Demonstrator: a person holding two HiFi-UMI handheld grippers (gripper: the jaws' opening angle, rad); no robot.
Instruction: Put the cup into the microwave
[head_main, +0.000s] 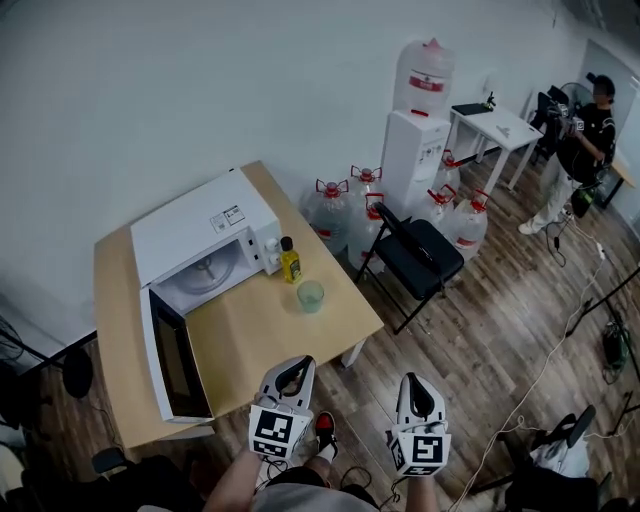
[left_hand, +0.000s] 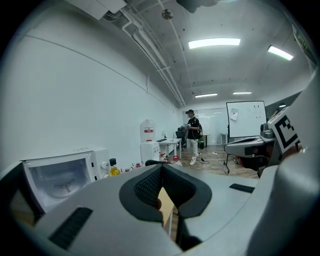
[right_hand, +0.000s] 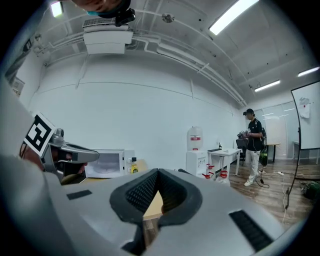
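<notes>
A pale green see-through cup (head_main: 310, 295) stands on the wooden table (head_main: 250, 340), just right of the white microwave (head_main: 200, 245). The microwave's door (head_main: 172, 360) hangs wide open toward me and its cavity shows a glass turntable. My left gripper (head_main: 297, 362) is over the table's near right corner, short of the cup, shut with nothing in it. My right gripper (head_main: 413, 380) hovers over the floor to the right of the table, also shut and empty. In the left gripper view the microwave (left_hand: 65, 175) is at the left; the jaws hide the cup.
A small yellow bottle (head_main: 290, 262) stands beside the microwave, just behind the cup. A black folding chair (head_main: 420, 255), several water jugs (head_main: 345, 210) and a water dispenser (head_main: 415, 150) stand right of the table. A person (head_main: 585, 150) stands far right, with cables on the floor.
</notes>
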